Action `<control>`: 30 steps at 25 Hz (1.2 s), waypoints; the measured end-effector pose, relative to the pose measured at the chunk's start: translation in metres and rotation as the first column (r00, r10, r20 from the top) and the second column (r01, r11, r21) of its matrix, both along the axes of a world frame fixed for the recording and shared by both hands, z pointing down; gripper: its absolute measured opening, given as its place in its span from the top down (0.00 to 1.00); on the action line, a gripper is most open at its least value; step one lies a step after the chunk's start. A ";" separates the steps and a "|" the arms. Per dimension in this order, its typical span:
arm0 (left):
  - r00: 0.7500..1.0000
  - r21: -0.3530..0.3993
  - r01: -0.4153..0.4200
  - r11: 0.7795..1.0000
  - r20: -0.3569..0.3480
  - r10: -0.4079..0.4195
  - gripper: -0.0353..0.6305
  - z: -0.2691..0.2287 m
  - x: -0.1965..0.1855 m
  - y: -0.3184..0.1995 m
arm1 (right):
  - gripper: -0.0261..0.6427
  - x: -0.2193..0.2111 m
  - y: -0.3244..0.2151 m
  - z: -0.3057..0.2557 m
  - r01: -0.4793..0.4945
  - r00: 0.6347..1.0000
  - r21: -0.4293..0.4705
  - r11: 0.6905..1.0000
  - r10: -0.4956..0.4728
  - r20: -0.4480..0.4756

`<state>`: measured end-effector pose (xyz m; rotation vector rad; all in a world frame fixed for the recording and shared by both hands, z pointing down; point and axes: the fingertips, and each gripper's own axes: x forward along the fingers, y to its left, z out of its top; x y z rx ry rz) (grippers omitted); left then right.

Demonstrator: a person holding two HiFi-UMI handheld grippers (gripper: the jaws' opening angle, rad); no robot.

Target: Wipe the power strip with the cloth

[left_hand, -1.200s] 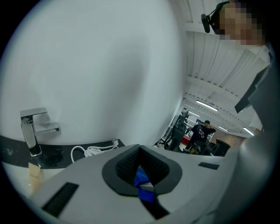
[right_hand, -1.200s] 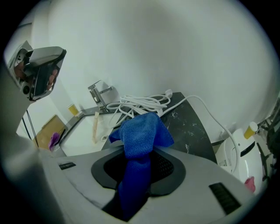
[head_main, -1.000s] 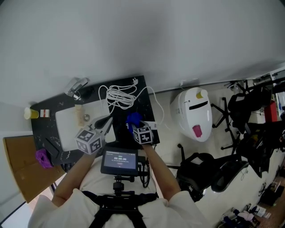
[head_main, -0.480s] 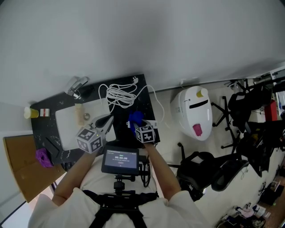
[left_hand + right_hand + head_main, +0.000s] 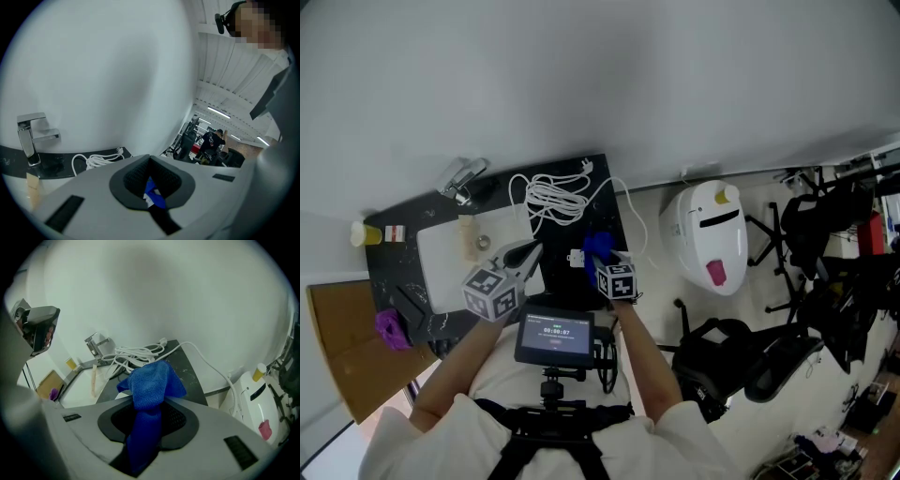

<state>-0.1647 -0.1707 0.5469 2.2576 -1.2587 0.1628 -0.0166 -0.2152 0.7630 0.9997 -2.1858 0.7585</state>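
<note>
My right gripper (image 5: pixel 600 260) is shut on a blue cloth (image 5: pixel 598 246) and holds it over the right part of the black counter (image 5: pixel 609 202). In the right gripper view the blue cloth (image 5: pixel 151 385) bunches up out of the closed jaws of the right gripper (image 5: pixel 151 401). A small white end (image 5: pixel 576 258), probably the power strip, shows just left of the cloth. Its white cable (image 5: pixel 553 199) lies coiled behind, also seen as the cable (image 5: pixel 136 354). My left gripper (image 5: pixel 529 252) hovers at the sink's right edge, jaws together and holding nothing; the left gripper (image 5: pixel 150 159) looks toward the cloth.
A white sink basin (image 5: pixel 445 267) with a chrome faucet (image 5: pixel 461 178) fills the counter's left half. A yellow cup (image 5: pixel 362 235) and a purple object (image 5: pixel 391 330) sit at the left edge. A white round appliance (image 5: pixel 712 239) and chairs (image 5: pixel 731 356) stand on the floor to the right.
My right gripper has carried the blue cloth a little to the right and away from me. The left gripper has barely shifted.
</note>
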 end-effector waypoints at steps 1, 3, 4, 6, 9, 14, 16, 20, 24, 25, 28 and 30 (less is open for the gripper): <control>1.000 -0.001 0.000 1.000 0.001 0.000 0.95 0.000 0.000 0.000 | 0.80 0.003 -0.001 0.000 -0.007 1.000 0.000 1.000 0.007 0.001; 1.000 -0.003 -0.003 1.000 0.002 0.003 0.95 0.001 0.001 -0.001 | 0.80 0.009 -0.002 0.001 -0.022 1.000 0.001 1.000 0.022 0.003; 1.000 -0.003 -0.005 1.000 0.003 0.005 0.95 0.002 0.001 -0.001 | 0.80 0.012 -0.003 0.001 -0.030 1.000 0.002 1.000 0.030 0.005; 1.000 -0.003 -0.009 1.000 0.004 0.009 0.95 0.003 0.003 -0.001 | 0.80 0.018 -0.005 0.002 -0.043 0.999 0.004 0.999 0.043 0.011; 1.000 -0.004 -0.013 1.000 0.006 0.013 0.95 0.003 0.006 0.000 | 0.80 0.025 -0.006 0.002 -0.053 0.999 0.008 0.999 0.053 0.013; 1.000 -0.007 -0.017 1.000 0.006 0.017 0.95 0.005 0.008 -0.001 | 0.80 0.036 -0.010 0.003 -0.070 0.998 0.032 0.997 0.070 0.004; 1.000 -0.008 -0.016 1.000 0.006 0.016 0.95 0.005 0.009 -0.001 | 0.80 0.041 -0.012 0.004 -0.079 0.997 0.035 0.996 0.079 0.004; 1.000 -0.009 -0.014 1.000 0.006 0.014 0.95 0.006 0.008 0.000 | 0.80 0.049 -0.013 0.004 -0.088 0.996 0.043 0.995 0.088 0.002; 1.000 -0.012 -0.016 1.000 0.008 0.017 0.95 0.008 0.009 -0.001 | 0.80 0.056 -0.016 0.005 -0.097 0.995 0.049 0.994 0.097 -0.001; 1.000 -0.012 -0.017 1.000 0.008 0.017 0.95 0.008 0.009 -0.001 | 0.80 0.057 -0.016 0.004 -0.097 0.995 0.051 0.994 0.097 -0.002; 1.000 -0.014 -0.019 1.000 0.008 0.020 0.95 0.007 0.011 -0.001 | 0.80 0.062 -0.017 0.002 -0.099 0.995 0.052 0.994 0.099 -0.001; 1.000 -0.014 -0.020 1.000 0.008 0.021 0.95 0.007 0.012 -0.003 | 0.80 0.066 -0.019 0.002 -0.099 0.995 0.055 0.994 0.100 -0.003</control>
